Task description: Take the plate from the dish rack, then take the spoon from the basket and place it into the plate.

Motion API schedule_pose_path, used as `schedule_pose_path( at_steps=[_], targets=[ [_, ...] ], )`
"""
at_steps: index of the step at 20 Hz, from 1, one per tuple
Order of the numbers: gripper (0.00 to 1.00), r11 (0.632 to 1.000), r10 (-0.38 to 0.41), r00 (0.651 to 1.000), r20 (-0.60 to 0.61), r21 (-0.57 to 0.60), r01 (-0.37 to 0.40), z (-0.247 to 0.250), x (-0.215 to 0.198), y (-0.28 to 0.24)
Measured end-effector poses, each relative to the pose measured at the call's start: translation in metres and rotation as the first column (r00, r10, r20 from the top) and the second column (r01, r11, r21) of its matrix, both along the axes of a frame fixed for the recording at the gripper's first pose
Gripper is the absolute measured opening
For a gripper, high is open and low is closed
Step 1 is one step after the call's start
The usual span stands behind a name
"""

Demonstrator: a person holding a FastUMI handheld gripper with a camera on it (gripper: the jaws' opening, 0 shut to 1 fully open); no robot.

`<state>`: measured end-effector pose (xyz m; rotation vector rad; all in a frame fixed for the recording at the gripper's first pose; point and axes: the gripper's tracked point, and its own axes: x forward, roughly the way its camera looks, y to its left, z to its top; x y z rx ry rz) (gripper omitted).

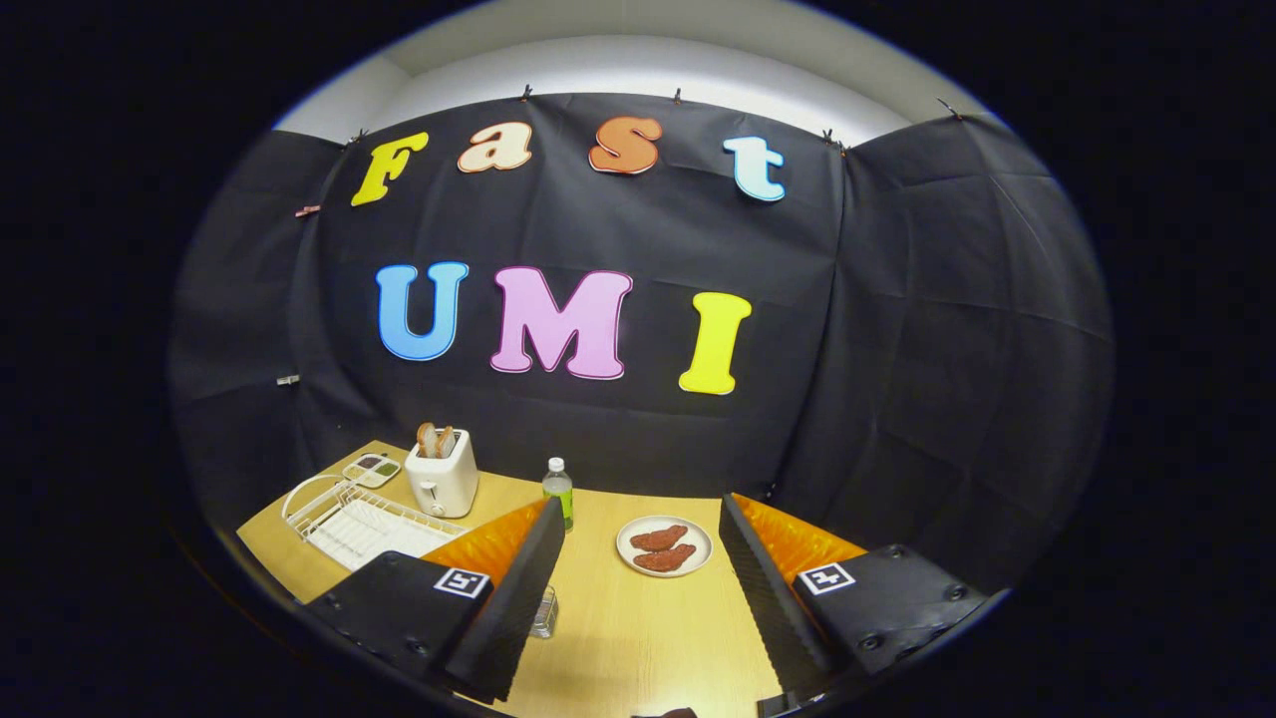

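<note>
While the gripper (638, 598) hangs wide open and empty above the wooden table (638, 638), a plate (664, 545) carrying two brown pieces sits between and just beyond its fingers. Further left stand the white dish rack (354, 519), toaster (443, 472) and bottle (558, 489). Judging by this, fetching the spoon comes next; its basket must first be found.

The tabletop (638, 618) is looking like smooth, pale wood. The dish rack (349, 519) is showing thin white wire. The toaster (444, 477) is looking like smooth white plastic. The plate (664, 546) is shining a little. The tongs (638, 598), standing open, are showing ridged pads (758, 588).
</note>
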<state>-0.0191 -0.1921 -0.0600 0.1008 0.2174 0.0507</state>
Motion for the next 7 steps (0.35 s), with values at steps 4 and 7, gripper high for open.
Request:
schedule_pose_path(
  at_steps=[4, 7],
  targets=[
    [0.96, 1.000, 0.010, 1.000, 0.009, -0.020, -0.010, 0.000, 0.006, -0.015],
    [0.96, 1.000, 0.019, 1.000, 0.022, 0.011, -0.019, 0.003, 0.006, -0.020]
  ],
)
